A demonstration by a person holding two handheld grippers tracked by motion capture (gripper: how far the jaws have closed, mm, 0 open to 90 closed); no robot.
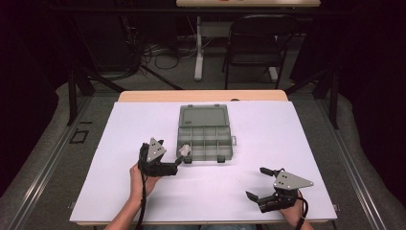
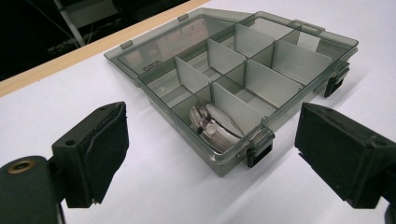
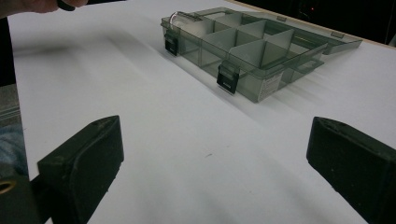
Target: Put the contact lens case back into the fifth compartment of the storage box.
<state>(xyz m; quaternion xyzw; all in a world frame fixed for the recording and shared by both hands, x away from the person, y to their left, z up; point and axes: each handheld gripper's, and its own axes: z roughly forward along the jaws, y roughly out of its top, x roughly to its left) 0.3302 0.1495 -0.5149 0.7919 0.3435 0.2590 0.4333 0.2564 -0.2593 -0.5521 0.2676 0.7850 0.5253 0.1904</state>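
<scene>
A smoky grey compartment box (image 1: 230, 143) lies mid-table with its lid (image 1: 203, 117) laid flat behind it. In its near left compartment rests a silver metal wristwatch (image 2: 212, 127), also seen as a pale glint (image 1: 183, 152) from above. My left gripper (image 1: 171, 153) hovers just off that corner of the box, jaws open with nothing between them; its pads (image 2: 109, 144) frame the watch compartment. My right gripper (image 1: 257, 183) stays low over the sheet at the front right, open and holding nothing, well clear of the box (image 3: 261, 84).
A white sheet (image 1: 143, 201) covers the wooden table (image 1: 143, 96). Two black latches (image 2: 259, 151) hang on the box's front wall. Behind the table are a folding chair (image 1: 256, 43) and cables on the floor. Bare sheet lies between the two grippers.
</scene>
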